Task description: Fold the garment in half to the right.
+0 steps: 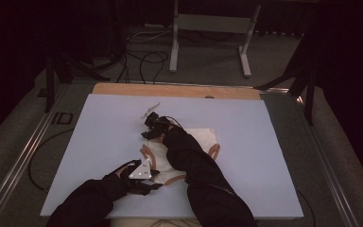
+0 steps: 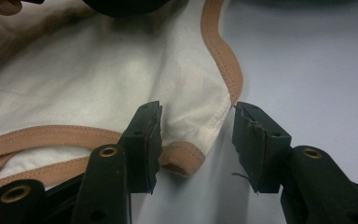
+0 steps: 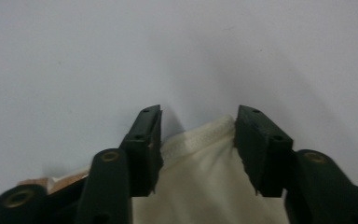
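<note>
Cream garment (image 1: 189, 151) lies on the table (image 1: 99, 142) near centre; its near-left corner is straddled by the left gripper (image 2: 198, 140), its far hem by the right gripper (image 3: 198, 140), both half-apart, unclamped; 1 corner could be missed, probably bunching the fabric.

The table (image 1: 246, 142) has a pale lilac-blue top, with a strip of bare wood (image 1: 170, 90) along its far edge. On it, near the middle and toward the near side, lies a cream cloth garment (image 1: 199, 138) edged with tan binding (image 2: 223, 51), spread flat against the surface.
</note>
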